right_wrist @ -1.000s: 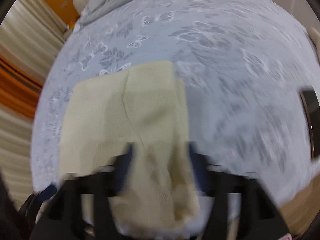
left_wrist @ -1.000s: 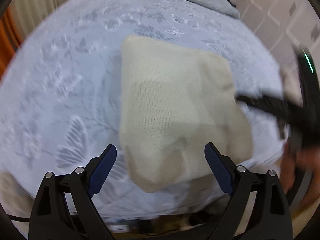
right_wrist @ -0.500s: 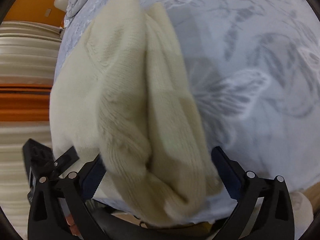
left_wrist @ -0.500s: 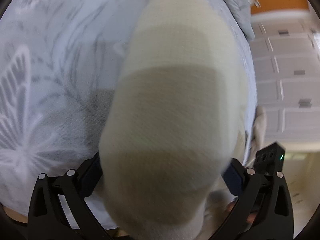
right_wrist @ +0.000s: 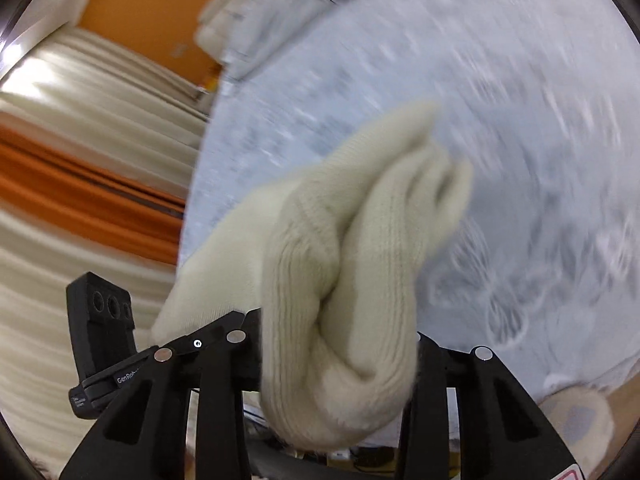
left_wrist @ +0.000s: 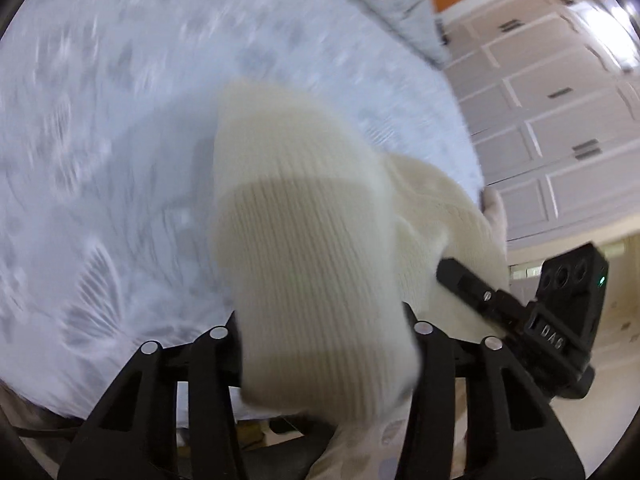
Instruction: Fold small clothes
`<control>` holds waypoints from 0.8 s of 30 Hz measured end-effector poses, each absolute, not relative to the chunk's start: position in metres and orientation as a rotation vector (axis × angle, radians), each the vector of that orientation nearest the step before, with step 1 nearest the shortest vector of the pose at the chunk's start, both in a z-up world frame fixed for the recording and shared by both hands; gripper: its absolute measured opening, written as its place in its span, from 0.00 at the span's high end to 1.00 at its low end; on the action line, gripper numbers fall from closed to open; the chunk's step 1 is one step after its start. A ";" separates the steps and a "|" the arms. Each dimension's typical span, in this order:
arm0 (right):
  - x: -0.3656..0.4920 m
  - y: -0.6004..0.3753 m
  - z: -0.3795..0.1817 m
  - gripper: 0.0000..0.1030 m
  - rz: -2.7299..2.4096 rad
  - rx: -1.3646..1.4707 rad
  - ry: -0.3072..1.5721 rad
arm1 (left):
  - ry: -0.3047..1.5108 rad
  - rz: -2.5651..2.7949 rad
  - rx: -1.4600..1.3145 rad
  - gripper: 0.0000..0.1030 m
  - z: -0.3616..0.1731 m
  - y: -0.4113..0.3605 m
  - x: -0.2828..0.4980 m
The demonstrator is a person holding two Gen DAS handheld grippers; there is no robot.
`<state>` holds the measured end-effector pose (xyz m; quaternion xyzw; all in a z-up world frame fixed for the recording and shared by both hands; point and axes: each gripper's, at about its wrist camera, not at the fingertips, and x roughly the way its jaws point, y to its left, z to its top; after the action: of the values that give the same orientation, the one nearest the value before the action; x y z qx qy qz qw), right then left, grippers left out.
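**Both grippers hold the knit off the bed, mid-fold**

Nearest the lens in the left wrist view, the left gripper has its black fingers clamped on the near hem of the cream ribbed-knit garment. The cloth fills the gap btwn the fingers and spills over them, so the pads are hidden; judged as pinching the hem, not spread. The right wrist view shows the same w/ the right gripper: fingers pressed onto a bunched, twisted wad of the knit, several layers thick.

Why held so: each tool seems to have taken one near corner, so the piece can be lifted & carried over itself for a fold. A two-corner hold keeps the edge taut-ish and stops the soft knit sagging in the middle.

Orientation: the garment's long axis runs away from both cameras, from the pinched end near the lenses out to a free far end that points toward the middle of the bed. In the left view the ribs run along that axis. In the right view the far end tapers to a loose tip. It hangs above or barely on the pale blue-white bedspread with a butterfly pattern; contact can't be told, motion blur is heavy.

Farther off: a crumpled grey duvet at the bed's far edge, then white panelled wardrobe doors, and striped cream-and-orange curtains.
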<state>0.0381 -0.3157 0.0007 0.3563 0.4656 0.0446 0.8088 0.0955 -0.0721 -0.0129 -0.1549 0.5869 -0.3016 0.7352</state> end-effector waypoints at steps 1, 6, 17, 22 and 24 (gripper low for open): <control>0.037 -0.311 0.021 0.66 0.107 0.736 0.963 | 1.263 -0.675 -0.334 0.57 0.001 -0.068 0.097; 0.033 -0.275 0.104 0.66 0.179 0.627 0.811 | 1.129 -0.737 -0.353 0.57 0.074 -0.026 0.084; 0.051 -0.177 -0.023 0.57 0.254 0.565 0.984 | 1.109 -0.582 -0.252 0.41 -0.011 0.074 0.075; 0.037 -0.166 -0.117 0.59 0.094 0.547 1.208 | 1.257 -0.364 -0.350 0.46 -0.108 0.120 0.066; 0.037 -0.161 -0.102 0.56 0.101 0.498 1.193 | 1.185 -0.357 -0.292 0.42 -0.094 0.121 0.060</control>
<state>0.0370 -0.1612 -0.1020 0.2319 0.5556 0.0473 0.7970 0.0601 0.1212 -0.0938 -0.1365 0.5535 -0.1666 0.8046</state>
